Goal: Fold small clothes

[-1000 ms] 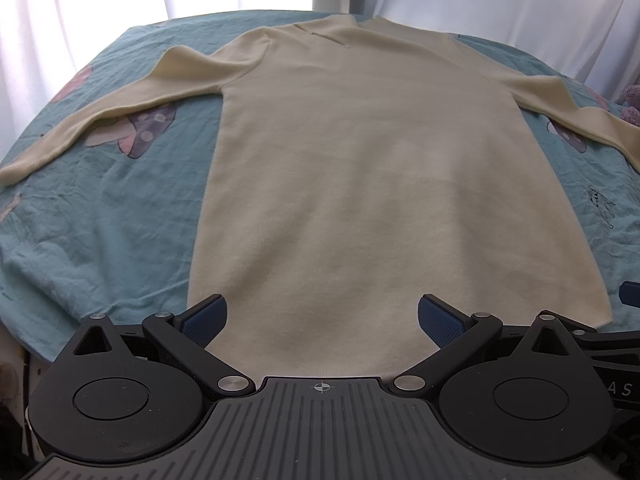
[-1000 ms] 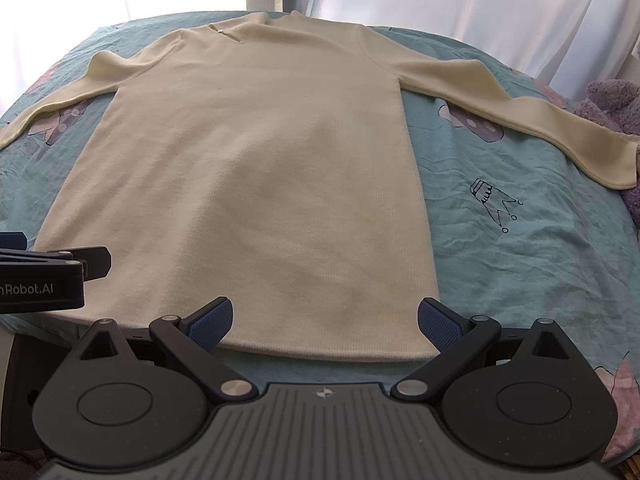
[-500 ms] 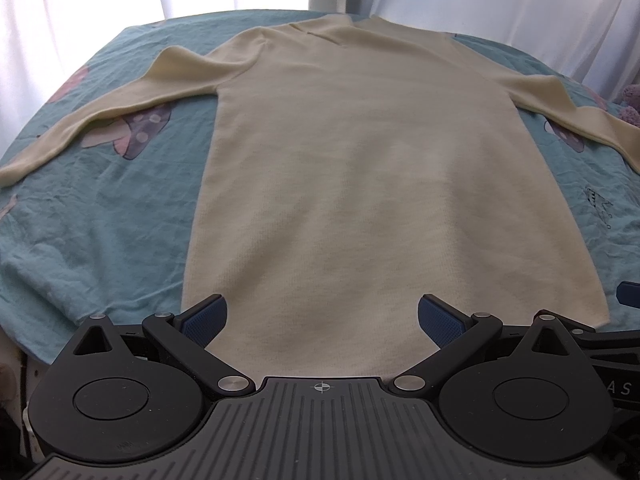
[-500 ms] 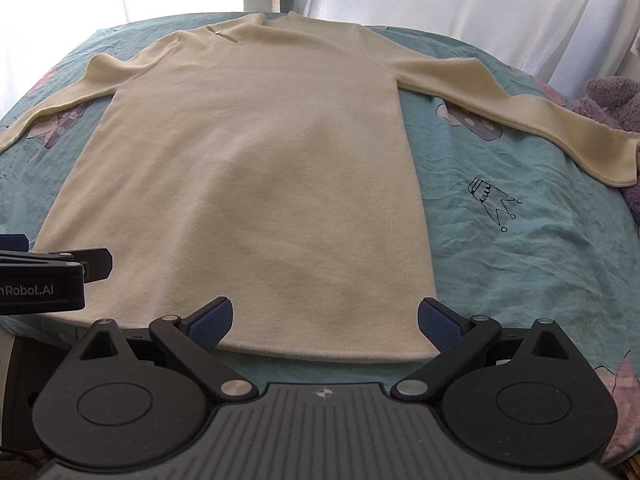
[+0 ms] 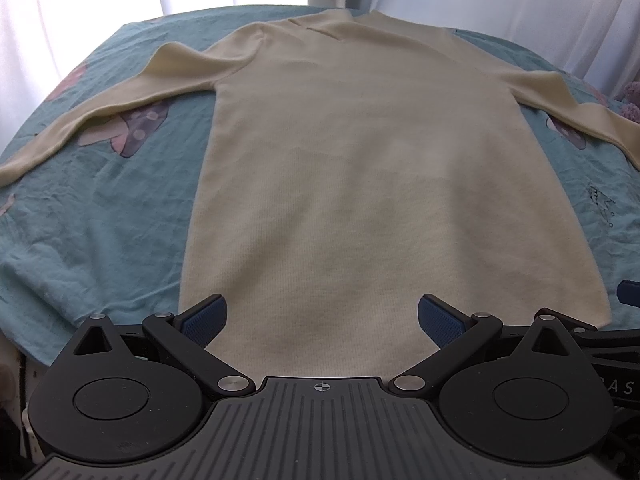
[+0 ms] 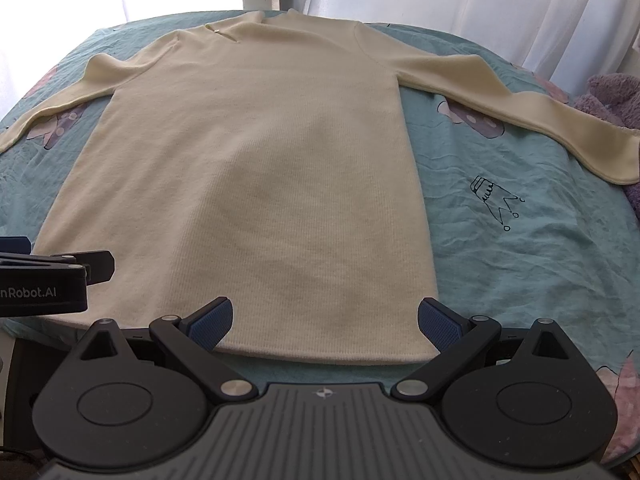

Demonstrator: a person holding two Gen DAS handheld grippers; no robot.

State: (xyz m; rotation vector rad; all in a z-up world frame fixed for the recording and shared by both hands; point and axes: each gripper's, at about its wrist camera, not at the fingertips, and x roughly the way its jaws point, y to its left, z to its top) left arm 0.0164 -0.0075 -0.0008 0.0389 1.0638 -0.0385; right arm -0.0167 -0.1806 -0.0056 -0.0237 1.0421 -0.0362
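1. Item: a cream knit garment [image 5: 372,184], laid flat and unfolded on a teal printed bedsheet [image 5: 100,216]; both sleeves are spread outward.
2. Axis: the long axis runs straight away from both grippers, with the hem [image 6: 328,354] nearest and the neckline [image 6: 256,28] farthest.
3. Left gripper [image 5: 320,320]: held wide open and empty, poised over the hem's left portion; the left hem corner is seen just beside its left finger.
4. Right gripper [image 6: 325,322]: likewise spread wide, nothing grasped; the right hem corner [image 6: 434,354] lies at its right pad.
5. Nearness: each hem corner is judged closest to the gripper on its own side.
6. Obscured: in the left view the hem itself is hidden behind the gripper body; the left sleeve cuff is cut off at the frame edge. Contact between pads and fabric cannot be determined.
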